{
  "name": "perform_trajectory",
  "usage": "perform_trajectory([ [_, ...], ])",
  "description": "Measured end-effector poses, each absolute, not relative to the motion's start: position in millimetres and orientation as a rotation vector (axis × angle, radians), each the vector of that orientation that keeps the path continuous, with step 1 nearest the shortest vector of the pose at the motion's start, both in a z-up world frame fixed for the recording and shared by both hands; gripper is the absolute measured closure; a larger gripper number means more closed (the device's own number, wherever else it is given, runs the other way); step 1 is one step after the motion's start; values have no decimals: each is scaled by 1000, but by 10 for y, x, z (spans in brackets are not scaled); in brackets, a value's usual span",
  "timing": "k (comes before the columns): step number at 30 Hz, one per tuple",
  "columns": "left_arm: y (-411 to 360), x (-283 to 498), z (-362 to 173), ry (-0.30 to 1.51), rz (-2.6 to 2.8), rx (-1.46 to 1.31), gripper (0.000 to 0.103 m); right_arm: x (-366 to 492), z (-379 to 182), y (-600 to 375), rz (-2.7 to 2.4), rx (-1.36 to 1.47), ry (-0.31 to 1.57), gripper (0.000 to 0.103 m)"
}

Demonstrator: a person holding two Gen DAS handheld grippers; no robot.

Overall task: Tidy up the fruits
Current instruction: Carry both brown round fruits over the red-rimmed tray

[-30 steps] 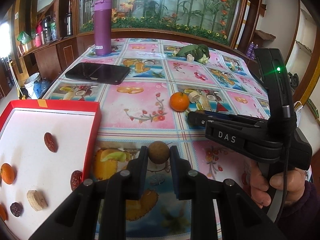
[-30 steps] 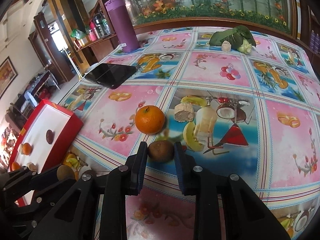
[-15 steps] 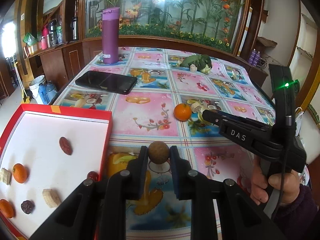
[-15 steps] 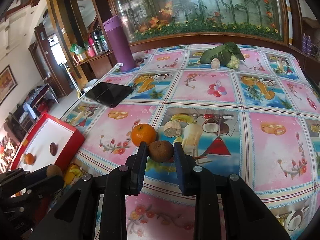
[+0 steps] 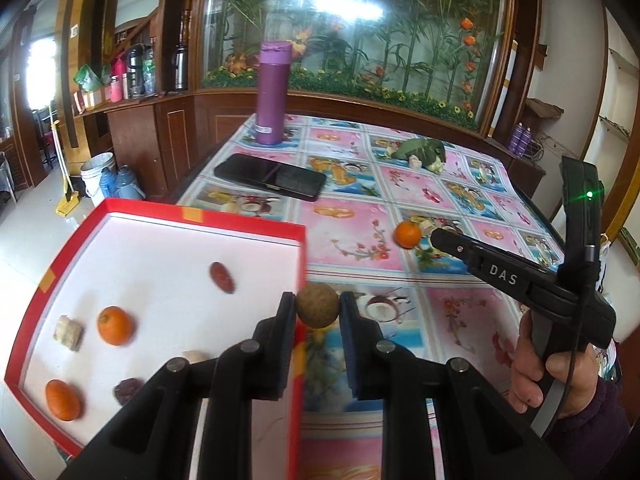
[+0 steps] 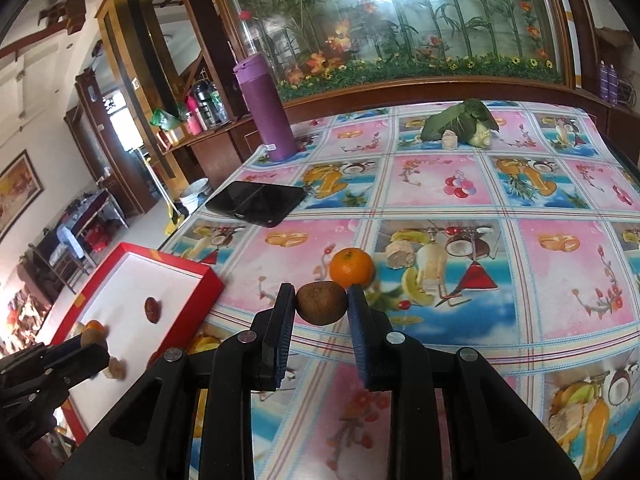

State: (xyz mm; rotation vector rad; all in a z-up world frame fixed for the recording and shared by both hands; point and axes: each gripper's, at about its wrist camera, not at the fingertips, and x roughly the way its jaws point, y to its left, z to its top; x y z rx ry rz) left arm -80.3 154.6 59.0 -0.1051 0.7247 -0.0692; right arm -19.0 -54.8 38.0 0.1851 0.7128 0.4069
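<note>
My left gripper is shut on a round brown fruit, held above the right rim of the red tray. The tray holds a red date, two oranges, a banana piece and a dark date. My right gripper is shut on a second brown fruit, lifted above the table. A loose orange and a banana piece lie on the tablecloth just beyond it. The right gripper also shows in the left wrist view.
A black phone lies mid-table and a purple flask stands at the far left. Green leafy vegetables sit at the back. The tray overhangs the table's left edge. A wooden ledge and glass panel run behind.
Both grippers have risen with their brown fruits. The left gripper has moved left, from over the tablecloth to over the tray's right rim.
</note>
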Motion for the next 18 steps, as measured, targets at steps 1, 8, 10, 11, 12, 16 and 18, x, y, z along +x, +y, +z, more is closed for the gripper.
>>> perform_trajectory([
  [1, 1593, -824, 588, 723, -61, -107, 79, -222, 398, -494, 417, 189, 709, 78],
  [8, 1967, -955, 572, 708, -4, -134, 79, -500, 465, 32, 518, 207, 697, 78],
  [10, 2080, -995, 567, 702, 14, -141, 79, -579, 473, 212, 556, 200, 702, 78],
  [11, 2129, -1018, 564, 701, 23, -144, 79, -615, 478, 299, 571, 192, 704, 78],
  [12, 2184, -1032, 557, 700, 31, -148, 79, -647, 481, 385, 585, 184, 708, 78],
  [16, 2378, -1102, 521, 697, 61, -168, 79, -757, 489, 649, 623, 151, 714, 78],
  [18, 2453, -1127, 495, 699, 72, -176, 79, -799, 472, 735, 641, 144, 723, 78],
])
